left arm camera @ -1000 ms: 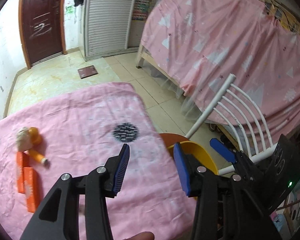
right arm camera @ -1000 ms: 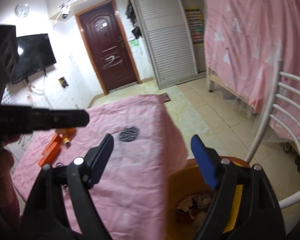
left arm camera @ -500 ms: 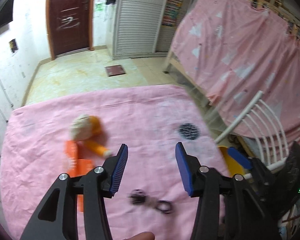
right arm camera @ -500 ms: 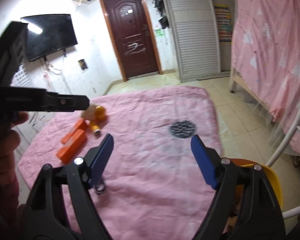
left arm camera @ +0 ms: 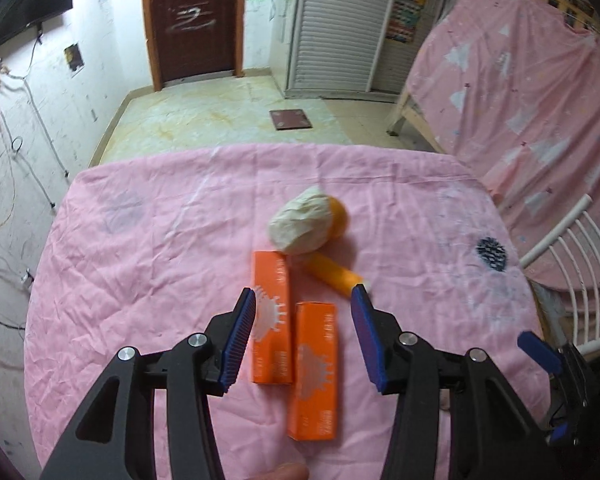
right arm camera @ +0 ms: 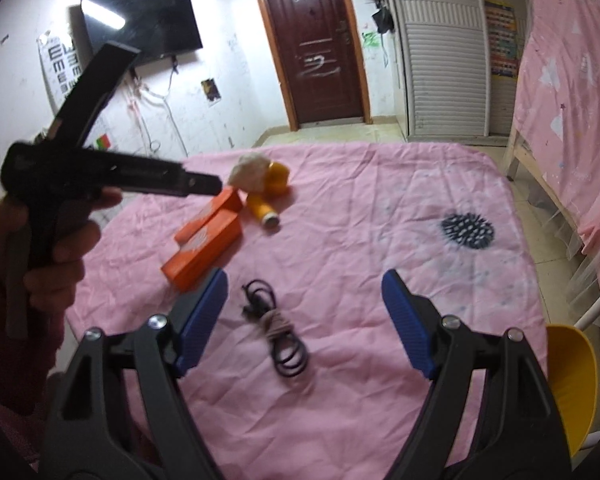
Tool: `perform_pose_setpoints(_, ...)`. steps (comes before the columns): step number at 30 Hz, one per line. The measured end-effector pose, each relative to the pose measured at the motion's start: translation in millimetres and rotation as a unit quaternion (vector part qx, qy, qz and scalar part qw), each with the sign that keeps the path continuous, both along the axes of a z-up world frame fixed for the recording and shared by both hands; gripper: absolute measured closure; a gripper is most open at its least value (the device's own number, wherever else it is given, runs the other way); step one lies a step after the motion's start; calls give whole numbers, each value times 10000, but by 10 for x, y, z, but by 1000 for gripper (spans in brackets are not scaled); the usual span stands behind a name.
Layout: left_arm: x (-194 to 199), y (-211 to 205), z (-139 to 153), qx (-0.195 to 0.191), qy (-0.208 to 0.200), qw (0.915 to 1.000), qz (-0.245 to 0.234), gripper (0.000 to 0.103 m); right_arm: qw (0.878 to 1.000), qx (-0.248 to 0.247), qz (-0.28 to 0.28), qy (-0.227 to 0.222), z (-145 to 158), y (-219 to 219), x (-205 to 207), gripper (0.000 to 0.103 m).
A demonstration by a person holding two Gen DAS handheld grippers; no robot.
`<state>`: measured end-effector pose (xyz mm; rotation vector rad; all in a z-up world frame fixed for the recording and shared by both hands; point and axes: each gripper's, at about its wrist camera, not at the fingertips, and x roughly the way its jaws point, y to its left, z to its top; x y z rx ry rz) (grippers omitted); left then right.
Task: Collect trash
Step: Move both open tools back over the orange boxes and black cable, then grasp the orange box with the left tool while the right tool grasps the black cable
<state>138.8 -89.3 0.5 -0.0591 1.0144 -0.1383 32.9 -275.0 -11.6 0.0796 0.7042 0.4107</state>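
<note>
My left tool (left arm camera: pixel 303 330) hangs w/ jaws apart over two orange boxes (left arm camera: pixel 271 320) on the pink desk (left arm camera: pixel 140 248); right tool (right arm camera: pixel 304 320) apart above black cable (right arm camera: pixel 278 330).

Two orange cardboard boxes (left arm camera: pixel 272 320) (left arm camera: pixel 314 372) are laid side by side on the pink cloth-covered table (left arm camera: pixel 140 248), between the left gripper's fingers (left arm camera: pixel 240 336). Beyond those fingertips a crumpled white paper wad (left arm camera: pixel 298 220) is set against an orange fruit (left arm camera: pixel 338 218), with an orange plastic bottle (left arm camera: pixel 332 274) just before them. A coiled black cable (right arm camera: pixel 276 328) is found between the right gripper's fingers (right arm camera: pixel 408 328), and a yellow plastic bin (right arm camera: pixel 572 380) is placed off the table's edge, right of them.
</note>
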Motion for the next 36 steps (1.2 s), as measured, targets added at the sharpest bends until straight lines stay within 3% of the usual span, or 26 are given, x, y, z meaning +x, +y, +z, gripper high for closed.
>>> perform_pose_setpoints(14,310,126,-284,-11,280,9983,511,60,9973,-606,282,318,-202,309,12,27)
perform_pose_setpoints(20,391,136,-399,38,395,9971,650,61,9964,-676,274,425,-269,307,59,35)
perform_pose_setpoints(23,382,153,-450,80,386,9966,723,70,9956,-755,303,467,-301,338,81,39)
perform_pose_setpoints(27,333,161,-461,234,336,9963,750,86,9944,-868,309,513,-336,381,123,49)
perform_pose_setpoints(32,246,147,-452,254,289,9969,682,87,9932,-1007,287,503,-354,421,160,59)
perform_pose_setpoints(36,131,177,-390,190,212,9972,687,87,9930,-1035,248,502,-344,421,175,85)
